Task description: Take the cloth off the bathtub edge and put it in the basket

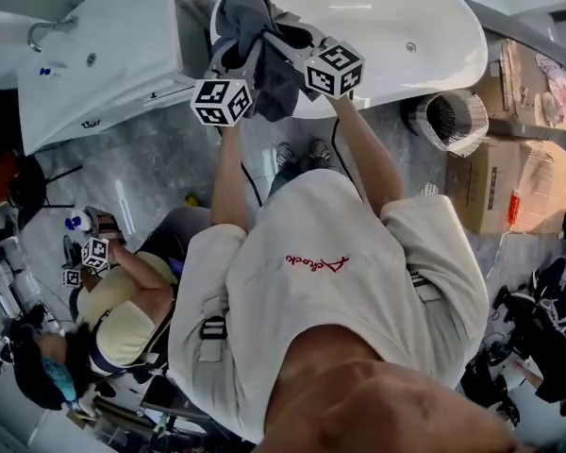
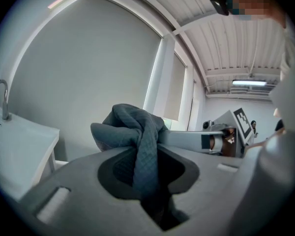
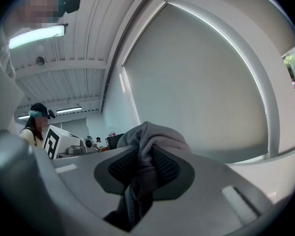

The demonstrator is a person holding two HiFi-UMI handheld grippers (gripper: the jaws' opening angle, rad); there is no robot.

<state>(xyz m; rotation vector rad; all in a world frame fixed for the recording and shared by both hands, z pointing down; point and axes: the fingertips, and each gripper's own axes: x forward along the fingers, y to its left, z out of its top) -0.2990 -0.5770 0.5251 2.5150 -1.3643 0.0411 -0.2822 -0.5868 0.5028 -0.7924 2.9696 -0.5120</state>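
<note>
Above the left end of the white oval bathtub [image 1: 387, 26], item one: the cloth [image 1: 250, 17]. We list it as dark slate-grey with a fine quilted diamond weave. It is bunched and twisted into a thick rope between the two grippers, and one loose tail hangs down between the marker cubes [image 1: 222, 102]. It is held in the air; whether the hanging tail meets the rim we cannot tell.

Left gripper [image 2: 146, 159]: jaws nearly together, pinching a folded band of the cloth between the dark pads [image 2: 119, 169], with a knot of it heaped over the tips.

Right gripper [image 3: 143, 167]: likewise nipped on a fold, which looks paler grey in its own view and trails down through the gap.

Surroundings, as we count them from the head view:
- a white rectangular basin [image 1: 104, 64] with a curved tap [image 1: 40, 32], left of the tub
- a round ribbed white container [image 1: 453, 119] by the tub's right end
- cardboard boxes [image 1: 509, 182] beside it
- grey marbled floor [image 1: 160, 173]
- a seated person [image 1: 123, 314] at lower left, with a second set of cubes [image 1: 92, 253]

Obstructions: the cloth, both cubes and our forearms [image 1: 228, 177] cover the tub's left end and near rim from the head view. Whether the ribbed container is the basket we cannot tell
</note>
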